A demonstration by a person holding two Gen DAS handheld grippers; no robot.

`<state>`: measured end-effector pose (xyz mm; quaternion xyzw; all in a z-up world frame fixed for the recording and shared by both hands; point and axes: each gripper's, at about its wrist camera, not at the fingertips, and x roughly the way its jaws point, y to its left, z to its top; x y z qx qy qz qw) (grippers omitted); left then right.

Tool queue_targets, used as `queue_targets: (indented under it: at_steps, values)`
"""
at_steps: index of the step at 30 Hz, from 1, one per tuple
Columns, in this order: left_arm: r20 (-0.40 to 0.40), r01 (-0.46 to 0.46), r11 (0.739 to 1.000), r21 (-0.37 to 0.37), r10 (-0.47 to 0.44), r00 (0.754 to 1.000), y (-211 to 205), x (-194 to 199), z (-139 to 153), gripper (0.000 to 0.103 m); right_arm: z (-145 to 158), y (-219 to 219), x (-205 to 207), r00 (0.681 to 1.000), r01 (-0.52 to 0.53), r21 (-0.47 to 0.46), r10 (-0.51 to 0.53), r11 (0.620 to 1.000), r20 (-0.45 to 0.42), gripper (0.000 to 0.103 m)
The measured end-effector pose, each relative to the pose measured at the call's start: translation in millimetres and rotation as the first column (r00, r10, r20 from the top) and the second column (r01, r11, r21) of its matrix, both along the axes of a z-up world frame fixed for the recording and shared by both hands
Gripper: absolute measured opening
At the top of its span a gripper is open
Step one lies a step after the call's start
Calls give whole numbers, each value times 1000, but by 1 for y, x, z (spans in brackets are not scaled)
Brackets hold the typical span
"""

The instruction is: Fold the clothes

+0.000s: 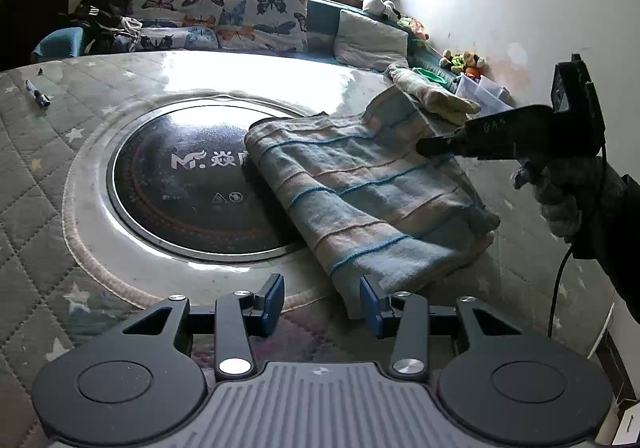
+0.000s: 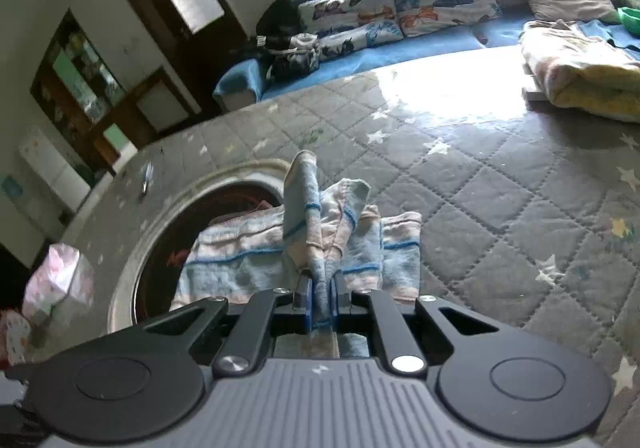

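Left gripper (image 1: pixel 322 302): held low and level over the quilted grey star-patterned table cover (image 1: pixel 36 184), blue-padded jaws spread wide, nothing between them. Near corner of the blue-and-pink striped fleece cloth (image 1: pixel 372 204) just ahead of the right-hand jaw, touching or nearly so; contact not clear. Cloth lay folded, draped partly over the round black glass cooktop (image 1: pixel 180 188) set in the table, ahead of the jaws.

Right gripper (image 2: pixel 320 302): reached in from the far right of the cloth, tilted down toward it, gripped by a grey-gloved hand (image 1: pixel 568 196). Jaws clamped on a bunched fold of the cloth (image 2: pixel 316 232), fabric standing up in a peak straight ahead of the fingertips.

Beyond both: butterfly-print cushions (image 1: pixel 256 16) on a blue bench, a rolled pale blanket (image 2: pixel 588 68) ahead-right of the right jaws, a black marker pen (image 1: pixel 38 93) far left of the left jaws.
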<state>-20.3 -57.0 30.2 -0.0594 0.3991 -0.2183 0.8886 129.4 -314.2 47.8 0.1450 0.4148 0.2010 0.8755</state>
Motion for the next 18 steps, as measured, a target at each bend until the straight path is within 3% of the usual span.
queue_targets:
  at_steps: [8, 14, 18]
  values:
    - [-22, -7, 1000, 18, 7, 1000, 1, 6, -7, 46, -5, -15, -7, 997, 70, 58, -71, 996, 21, 7]
    - [9, 26, 999, 33, -26, 1000, -8, 8, -1, 46, -13, -22, -10, 996, 93, 59, -94, 994, 4, 7]
    - [51, 66, 997, 44, -68, 996, -21, 11, 9, 46, -15, -23, -13, 997, 78, 93, -79, 993, 10, 18]
